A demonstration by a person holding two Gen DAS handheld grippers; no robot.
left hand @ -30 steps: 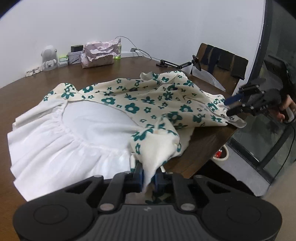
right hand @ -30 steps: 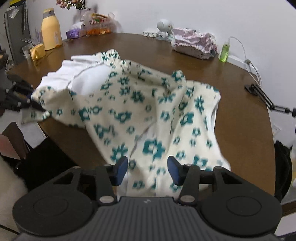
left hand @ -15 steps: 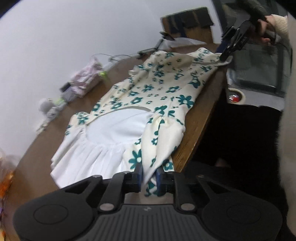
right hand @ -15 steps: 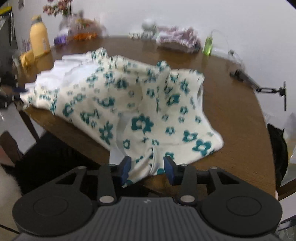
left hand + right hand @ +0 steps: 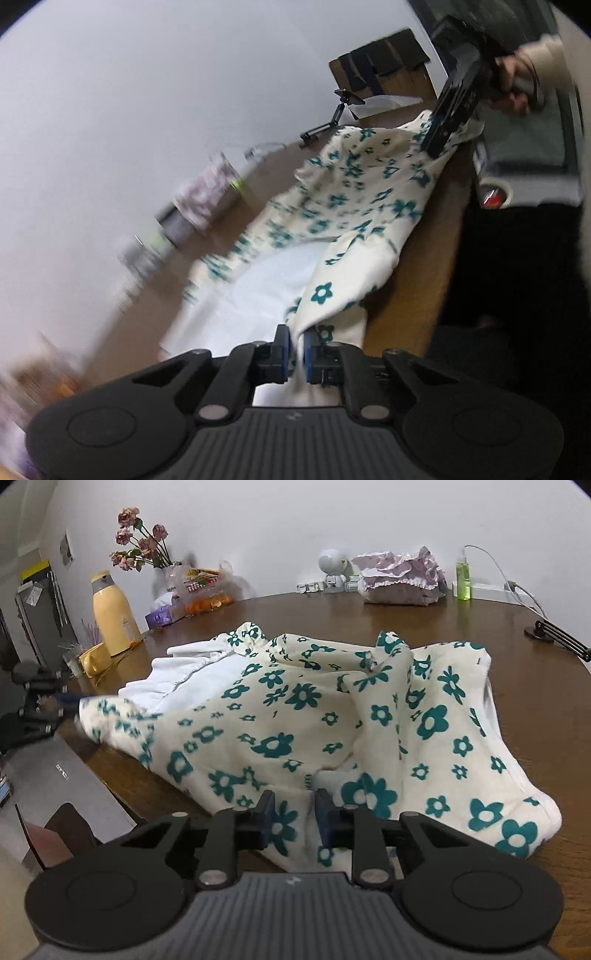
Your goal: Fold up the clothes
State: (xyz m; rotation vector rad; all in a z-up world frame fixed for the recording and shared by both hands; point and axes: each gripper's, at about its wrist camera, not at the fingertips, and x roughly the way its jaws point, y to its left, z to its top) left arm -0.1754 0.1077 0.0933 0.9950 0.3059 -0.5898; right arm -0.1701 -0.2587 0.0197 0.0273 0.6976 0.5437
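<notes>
Lengthwise, dress (image 5: 280, 716) spans left–right (along table (image 5: 369, 616) edge)

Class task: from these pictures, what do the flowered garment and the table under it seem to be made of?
Flowered garment: soft matte cloth, probably cotton knit, since it drapes and creases; its inside looks plain white. Table: brown wood or veneer with a glossy finish, since it reflects objects.

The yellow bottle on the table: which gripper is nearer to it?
Left. The left gripper holds the dress at the table edge just below the yellow bottle. The right gripper grips the dress farther along that edge.
</notes>
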